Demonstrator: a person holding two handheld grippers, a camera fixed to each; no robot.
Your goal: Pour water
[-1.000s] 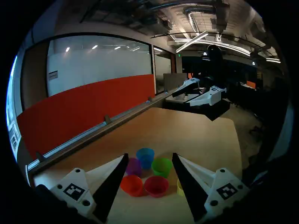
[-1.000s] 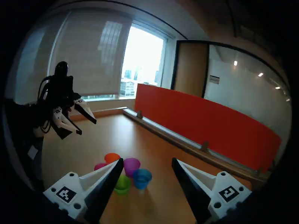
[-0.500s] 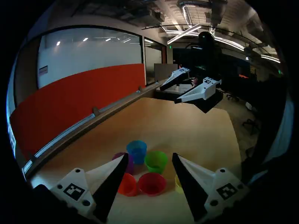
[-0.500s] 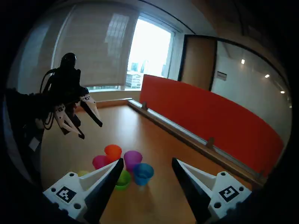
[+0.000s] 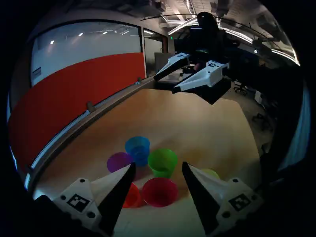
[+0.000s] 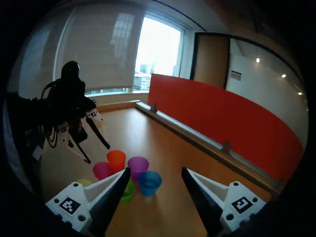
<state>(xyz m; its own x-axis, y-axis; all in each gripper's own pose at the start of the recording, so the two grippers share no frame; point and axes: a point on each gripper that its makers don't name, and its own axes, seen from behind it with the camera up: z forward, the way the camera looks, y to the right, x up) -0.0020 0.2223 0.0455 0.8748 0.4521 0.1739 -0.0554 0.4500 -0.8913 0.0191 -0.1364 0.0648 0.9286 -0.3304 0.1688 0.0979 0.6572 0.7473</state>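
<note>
Your left gripper (image 5: 158, 164) and right gripper (image 6: 155, 169) are both spread and hold nothing. The cups (image 5: 162, 161) stand clustered on the table (image 5: 205, 126) below them. Lower slowly and grip one cup's wall squarely.

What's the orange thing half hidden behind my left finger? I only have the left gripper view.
Observer: An orange cup. The right gripper view shows it whole, upright, right beside the purple cup.
Operator: How does my gripper sit relative to the cups?
Observer: Seen from outside, the left gripper hangs open, with its tips angled down toward the orange cup and the pink cup. It seems to touch neither.
</note>
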